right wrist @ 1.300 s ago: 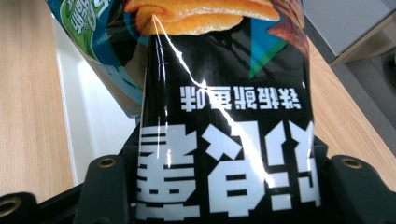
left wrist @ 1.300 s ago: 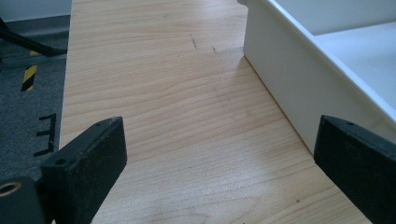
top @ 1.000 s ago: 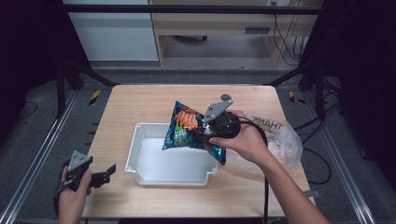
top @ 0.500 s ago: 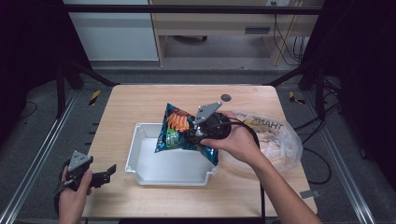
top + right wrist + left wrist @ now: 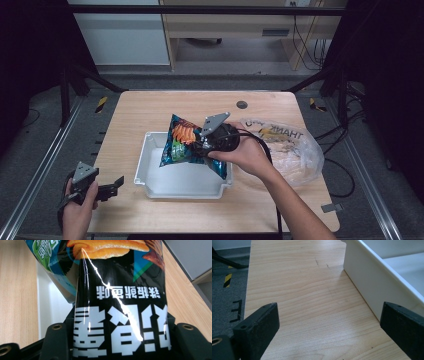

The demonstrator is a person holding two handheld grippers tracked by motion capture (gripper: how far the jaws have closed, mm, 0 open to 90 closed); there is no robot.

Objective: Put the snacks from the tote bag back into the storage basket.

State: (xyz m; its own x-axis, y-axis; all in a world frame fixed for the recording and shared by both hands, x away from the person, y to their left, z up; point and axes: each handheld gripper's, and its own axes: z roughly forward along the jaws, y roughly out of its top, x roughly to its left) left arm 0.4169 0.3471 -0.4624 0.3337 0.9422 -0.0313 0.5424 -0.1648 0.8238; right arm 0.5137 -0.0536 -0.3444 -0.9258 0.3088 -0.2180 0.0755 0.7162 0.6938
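I'm looking at a lab or test bay, not a home — the pale wooden surface (image 5: 150,107) is sitting inside a frame of black struts (image 5: 80,75) and metal rails (image 5: 42,165) running along grey carpet. Yellow-and-black hazard tape (image 5: 101,103) is marking the floor beside it, loose cables (image 5: 300,35) are hanging near a plain desk (image 5: 235,20) behind, and dark curtains are closing off both sides — a recording cell.
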